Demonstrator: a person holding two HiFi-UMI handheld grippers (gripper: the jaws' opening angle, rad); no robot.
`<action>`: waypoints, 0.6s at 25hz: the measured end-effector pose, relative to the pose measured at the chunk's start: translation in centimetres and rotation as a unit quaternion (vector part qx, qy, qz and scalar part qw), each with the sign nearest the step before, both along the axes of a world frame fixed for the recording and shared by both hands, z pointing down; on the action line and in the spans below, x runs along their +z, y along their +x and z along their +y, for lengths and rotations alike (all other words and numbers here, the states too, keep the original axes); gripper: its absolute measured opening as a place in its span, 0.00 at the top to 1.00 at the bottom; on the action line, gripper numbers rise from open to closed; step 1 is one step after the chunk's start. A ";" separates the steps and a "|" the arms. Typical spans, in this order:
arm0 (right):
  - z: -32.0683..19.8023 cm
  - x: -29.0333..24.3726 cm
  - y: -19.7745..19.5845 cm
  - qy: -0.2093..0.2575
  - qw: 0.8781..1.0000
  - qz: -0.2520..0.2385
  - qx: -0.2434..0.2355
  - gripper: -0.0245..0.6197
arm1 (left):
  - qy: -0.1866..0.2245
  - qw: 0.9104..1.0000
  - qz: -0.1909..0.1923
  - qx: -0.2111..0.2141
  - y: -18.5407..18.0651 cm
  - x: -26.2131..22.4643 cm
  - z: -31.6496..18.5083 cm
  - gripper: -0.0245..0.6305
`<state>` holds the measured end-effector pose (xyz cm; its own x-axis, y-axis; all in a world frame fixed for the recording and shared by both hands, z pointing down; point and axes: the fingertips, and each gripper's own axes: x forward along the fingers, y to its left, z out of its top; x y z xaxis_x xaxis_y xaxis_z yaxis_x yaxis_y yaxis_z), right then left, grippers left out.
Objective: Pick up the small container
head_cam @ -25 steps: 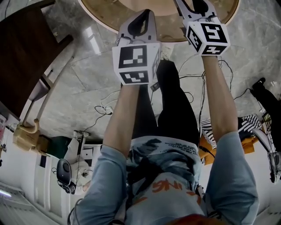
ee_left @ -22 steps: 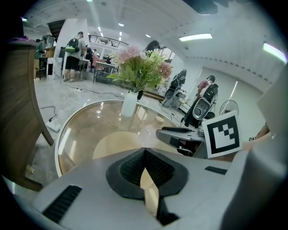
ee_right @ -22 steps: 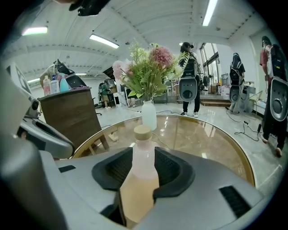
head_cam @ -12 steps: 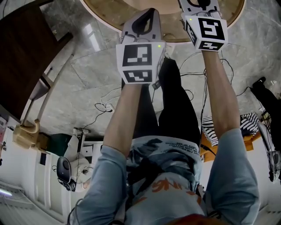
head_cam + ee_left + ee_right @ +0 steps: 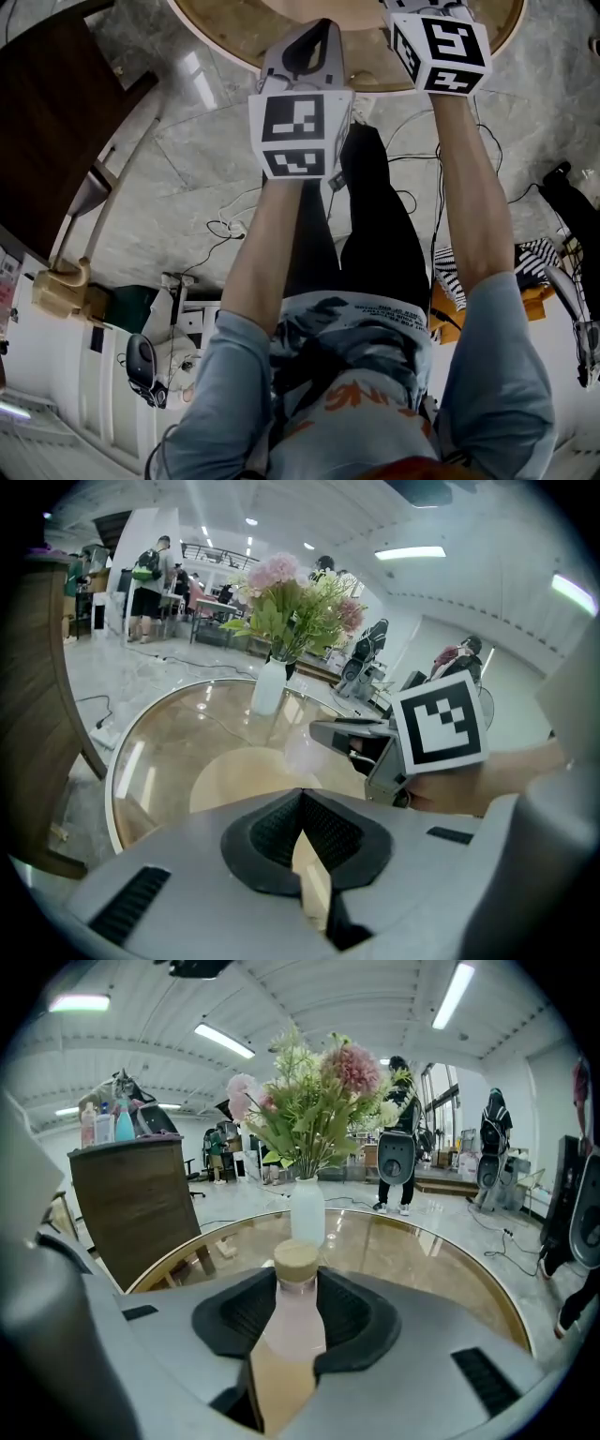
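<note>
The small container [image 5: 295,1307], a pale pink bottle with a cork-coloured cap, stands upright between the fingertips of my right gripper [image 5: 289,1349]. That gripper's jaws are opening slightly, and I see no pad pressing on the bottle. My left gripper [image 5: 305,846] hangs shut and empty over the near rim of the round glass table [image 5: 159,752]. In the head view the left gripper's marker cube [image 5: 298,131] is below the table edge. The right one's cube [image 5: 441,42] reaches over the table [image 5: 230,37]. The bottle is out of the head view.
A white vase of flowers [image 5: 307,1211] stands on the table just behind the bottle. A dark wooden cabinet [image 5: 141,1204] stands to the left of the table. Cables [image 5: 225,230] lie on the marble floor. People stand far off in the hall.
The right gripper has moved forward over the table, toward the top of the head view. The left gripper has shifted only slightly.
</note>
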<state>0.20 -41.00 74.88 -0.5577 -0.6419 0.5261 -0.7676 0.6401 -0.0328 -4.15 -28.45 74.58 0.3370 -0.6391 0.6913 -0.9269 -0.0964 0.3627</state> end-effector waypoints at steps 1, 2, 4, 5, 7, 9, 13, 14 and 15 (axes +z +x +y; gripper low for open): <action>-0.1 0.0 -0.1 -0.006 1.000 0.001 -0.001 0.73 | 0.001 1.000 0.000 0.003 0.1 0.0 0.0 0.93; -0.3 -0.1 -0.1 -0.010 1.000 0.006 -0.003 0.74 | 0.002 1.000 -0.001 0.008 0.3 0.0 0.1 0.93; -0.6 -0.2 -0.3 -0.017 1.000 0.012 -0.007 0.74 | 0.003 1.000 -0.002 0.018 0.7 -0.1 0.1 0.93; -0.7 -0.3 -0.3 -0.021 1.000 0.013 -0.007 0.74 | 0.004 1.000 -0.002 0.021 0.9 -0.1 0.1 0.93; -0.8 -0.2 -0.5 -0.027 1.000 0.014 -0.004 0.75 | 0.007 1.000 -0.001 0.026 1.1 -0.2 0.0 0.93; -0.7 -0.2 -0.7 -0.029 0.999 0.017 -0.004 0.75 | 0.012 0.999 -0.002 0.031 1.1 -0.3 -0.2 0.93; 0.1 -0.7 -0.3 -0.034 0.999 0.014 -0.002 0.75 | 0.018 0.999 -0.004 0.029 1.0 -0.9 -0.3 0.93; 0.3 -0.9 -0.2 -0.034 0.999 0.012 -0.001 0.75 | 0.019 0.999 -0.006 0.027 0.8 -1.0 -0.2 0.93; 0.6 -1.0 0.0 -0.033 0.999 0.012 0.001 0.75 | 0.021 0.999 -0.007 0.025 0.7 -1.1 -0.2 0.93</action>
<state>0.19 -40.43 73.86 -0.5443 -0.6059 0.5802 -0.7693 0.6363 -0.0572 -3.47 -28.63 73.45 0.3598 -0.6498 0.6696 -0.9255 -0.1573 0.3446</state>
